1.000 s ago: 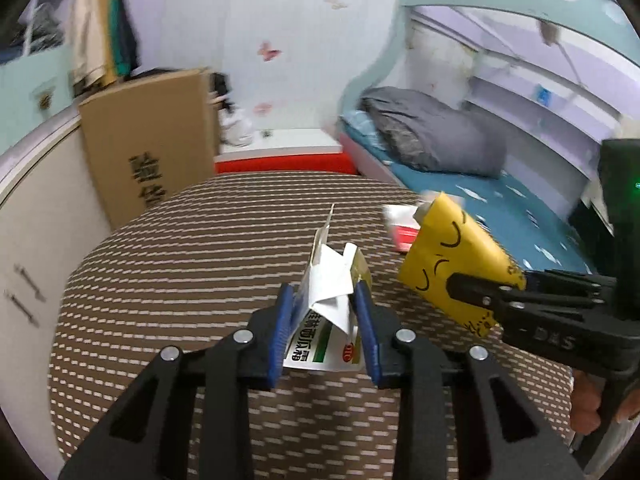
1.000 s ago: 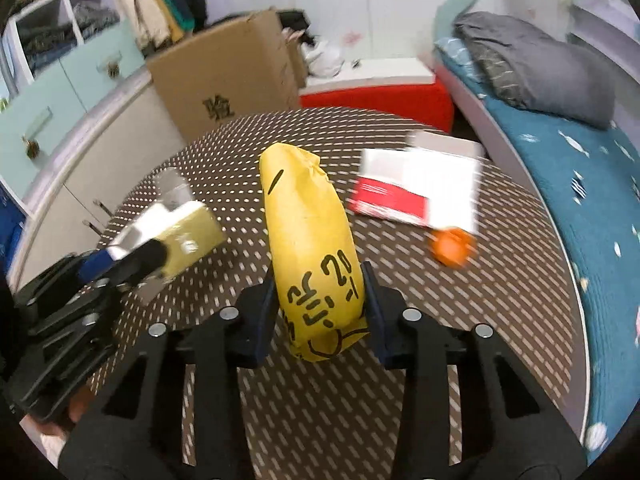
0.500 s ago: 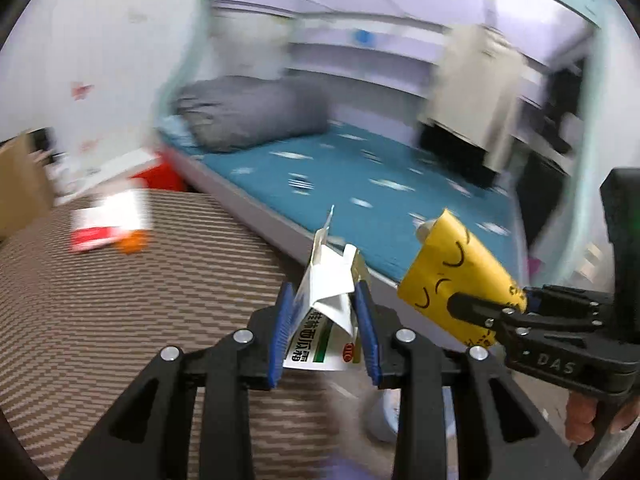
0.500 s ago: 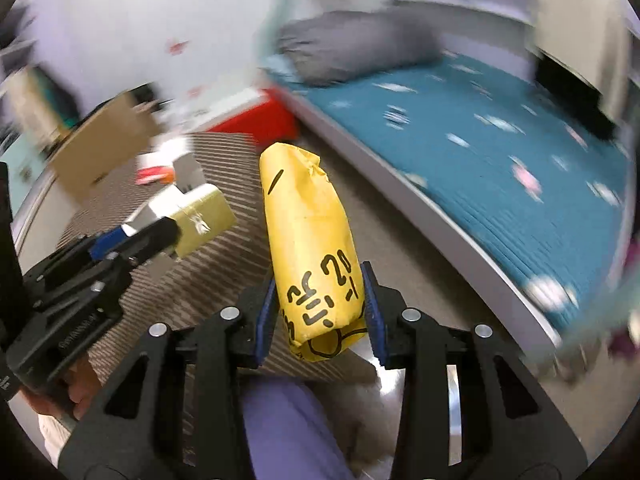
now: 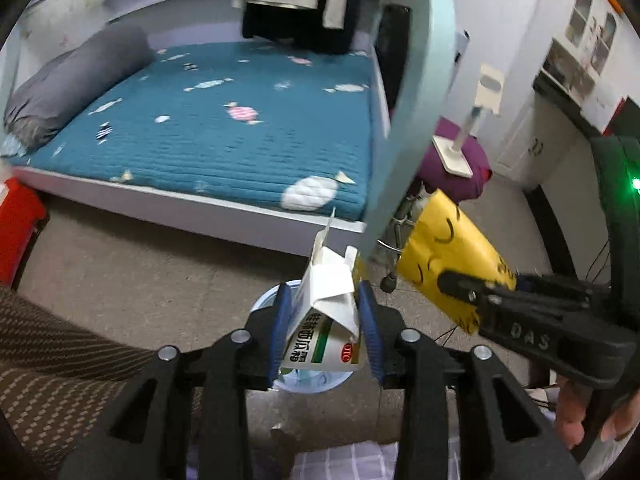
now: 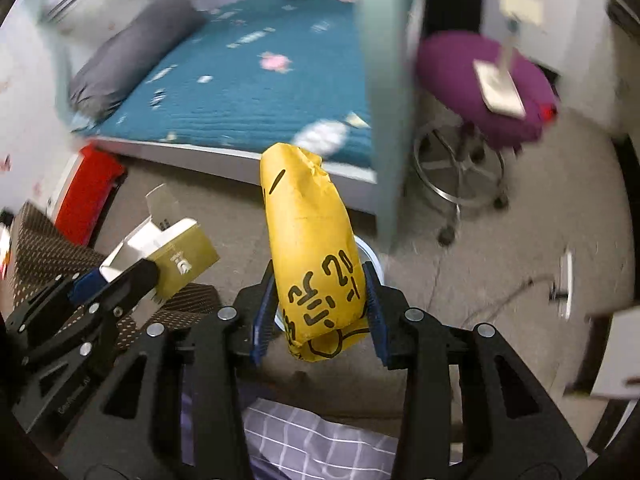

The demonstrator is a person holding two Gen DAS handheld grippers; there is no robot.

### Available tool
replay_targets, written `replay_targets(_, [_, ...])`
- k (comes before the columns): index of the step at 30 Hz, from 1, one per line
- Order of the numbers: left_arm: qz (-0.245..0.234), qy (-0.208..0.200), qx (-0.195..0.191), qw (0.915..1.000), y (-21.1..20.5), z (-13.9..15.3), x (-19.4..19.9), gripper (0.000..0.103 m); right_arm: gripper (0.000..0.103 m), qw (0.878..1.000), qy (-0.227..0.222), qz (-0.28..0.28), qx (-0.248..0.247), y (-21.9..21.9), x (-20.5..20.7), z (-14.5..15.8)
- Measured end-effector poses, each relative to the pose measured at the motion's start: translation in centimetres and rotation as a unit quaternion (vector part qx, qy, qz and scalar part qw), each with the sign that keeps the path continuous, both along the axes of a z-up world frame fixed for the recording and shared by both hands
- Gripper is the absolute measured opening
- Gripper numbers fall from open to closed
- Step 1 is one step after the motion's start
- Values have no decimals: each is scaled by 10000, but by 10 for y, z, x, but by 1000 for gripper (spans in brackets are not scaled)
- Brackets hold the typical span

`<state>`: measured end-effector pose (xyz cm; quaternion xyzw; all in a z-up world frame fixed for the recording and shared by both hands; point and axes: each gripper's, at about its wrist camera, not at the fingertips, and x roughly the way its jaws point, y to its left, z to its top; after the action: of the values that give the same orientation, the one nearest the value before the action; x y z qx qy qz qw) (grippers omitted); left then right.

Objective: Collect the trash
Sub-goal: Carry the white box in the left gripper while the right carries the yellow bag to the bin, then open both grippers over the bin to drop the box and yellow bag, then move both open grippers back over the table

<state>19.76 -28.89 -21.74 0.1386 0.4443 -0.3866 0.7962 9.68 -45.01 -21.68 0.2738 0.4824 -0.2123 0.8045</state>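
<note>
Left wrist view: the left gripper (image 5: 325,330) points down over a pale blue-rimmed bin (image 5: 266,300) that stands on the grey floor. A crumpled white medicine carton (image 5: 326,320) with green and red print sits between its blue pads (image 5: 280,320). The jaws have just been opening; the carton leans on the right-hand pad and a narrow gap shows at the left-hand pad, so it looks loose rather than clamped. To the right, the right gripper (image 5: 456,282) holds a yellow padded mailer (image 5: 444,256) scrawled with black marker, and fingers of the person's hand (image 5: 580,416) wrap its handle. Behind lie a bed with a teal quilt (image 5: 224,120) and a grey pillow (image 5: 68,84), and a purple stool (image 5: 456,168).

Right wrist view: the right gripper (image 6: 319,312) is clamped on the lower end of the yellow padded mailer (image 6: 308,240), both pads pressing its sides, the mailer standing upright above the bin's rim (image 6: 370,254). At left, the left gripper (image 6: 132,276) carries the carton, here showing an olive-gold face (image 6: 186,258), over the edge of a brown dotted tablecloth (image 6: 48,256). A red box (image 6: 86,196) stands by the bed, and checked fabric (image 6: 320,440) fills the bottom.
</note>
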Motion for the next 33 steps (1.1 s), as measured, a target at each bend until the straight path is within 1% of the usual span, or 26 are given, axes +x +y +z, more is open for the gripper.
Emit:
replay_targets(1, [26,-16,132,9999,-9,-8,1,66,42,10000,39,-25,16,-4,-2,-4])
replay_targets(2, [91,-32,278,9996,-14,-14,-2,75,45,10000,58,-35,12,-2,0,-5])
replay_targets(3, [156,-19,330,9993,-15,-20,0,77,47,10000,70,-56,9,-1,0,-7])
replay_targets(6, [347,48,340,9988,-2,-23,13,77,49,9998,36,155,116,5,15,-11])
replay_targets(7, [474,58,372,9982,8,-23,19,77,53,9996,40,240,110,9,16,-9])
replay_targets(8, [536,64,371,9979,11,-21,26,77,63,9992,76,384,56,16,23,-9])
replay_targets(9, [618,53,359,9974,18,-18,31,77,66,9985,127,529,-70,21,33,-10])
replay_targets(11, [811,-15,361,9960,35,-9,40,77,86,9982,161,552,-174,27,43,-10])
replay_targets(13, [969,-99,379,9945,51,3,45,77,87,9986,169,482,-134,34,54,-8])
replay_targets(15, [1082,-164,328,9934,66,15,51,77,87,9980,154,608,-49,41,65,-3])
replay_targets(18, [1301,-316,210,9908,93,40,54,77,87,9956,-32,910,-241,62,83,19])
replay_targets(20, [1495,-371,80,9880,114,61,57,77,87,9930,-213,1109,-346,80,96,38])
replay_targets(21, [1581,-386,10,9867,125,70,59,77,87,9903,-385,1279,-373,95,107,54])
replay_targets(23, [1813,-485,-127,9822,153,97,64,80,88,9848,-618,1554,-474,120,125,78])
replay_targets(24, [1908,-554,-161,9799,164,106,65,83,89,9816,-726,1677,-548,133,134,89])
replay_targets(26, [2244,-775,-169,9713,197,131,70,84,92,9738,-964,1950,-668,167,158,113])
replay_targets(28, [2522,-929,-219,9630,232,151,78,88,92,9637,-1138,2329,-638,201,181,132])
replay_targets(31, [3084,-1081,-191,9449,289,170,96,90,94,9463,-1296,2906,-567,254,216,153])
replay_targets(32, [3263,-1106,-160,9386,307,174,102,90,94,9387,-1336,3125,-585,276,229,158])
replay_targets(33, [3497,-1122,-143,9300,331,178,110,91,94,9314,-1370,3318,-600,295,238,161])
